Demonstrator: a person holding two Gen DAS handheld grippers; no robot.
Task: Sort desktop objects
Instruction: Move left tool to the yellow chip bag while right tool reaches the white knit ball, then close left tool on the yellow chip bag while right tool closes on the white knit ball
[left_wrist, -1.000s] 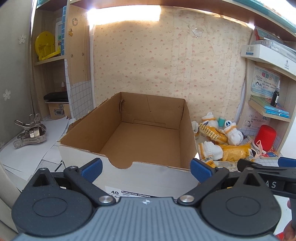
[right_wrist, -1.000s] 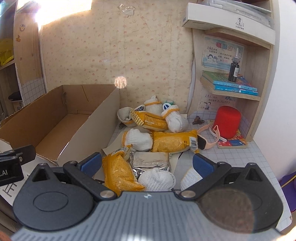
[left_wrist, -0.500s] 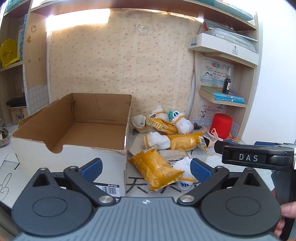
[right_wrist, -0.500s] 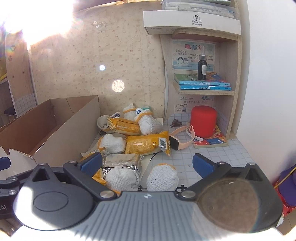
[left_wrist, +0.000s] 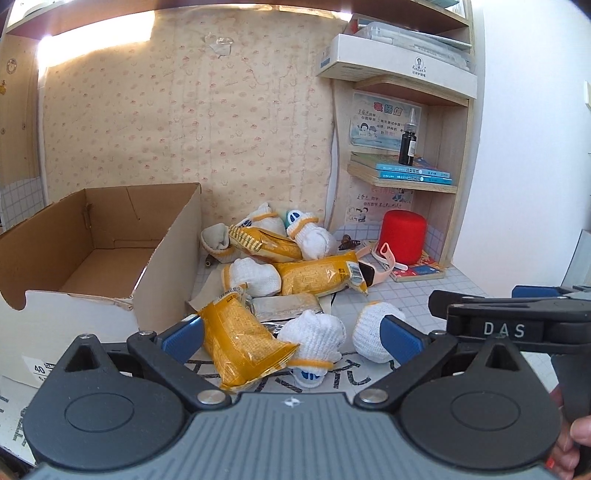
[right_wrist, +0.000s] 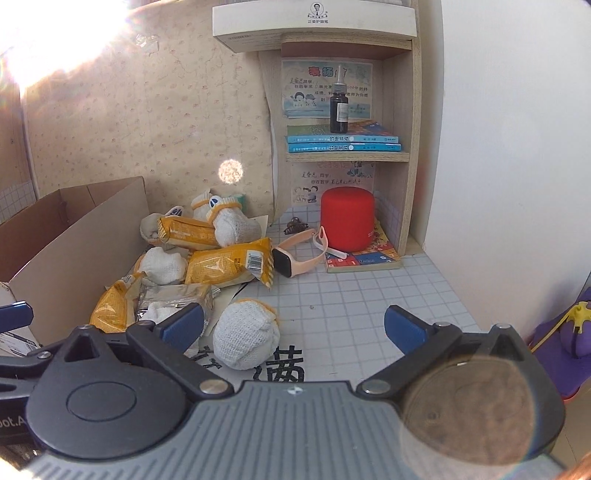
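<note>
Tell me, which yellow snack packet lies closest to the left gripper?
The crumpled yellow packet lying between the left gripper fingers, beside the cardboard box; the other two sit farther back.

Right gripper (right_wrist: 293, 326) held wide apart over a cluttered tiled tabletop (right_wrist: 369, 295).
A rolled white sock (right_wrist: 245, 338) lies just beside its left blue fingertip. Farther back, yellow snack packets (right_wrist: 225, 266) and more white sock bundles (right_wrist: 231, 225) are heaped against a cardboard box (right_wrist: 77, 236). A pink smartwatch (right_wrist: 295, 254) lies near a red cylinder (right_wrist: 347, 218), which stands on a book under the shelf.
</note>
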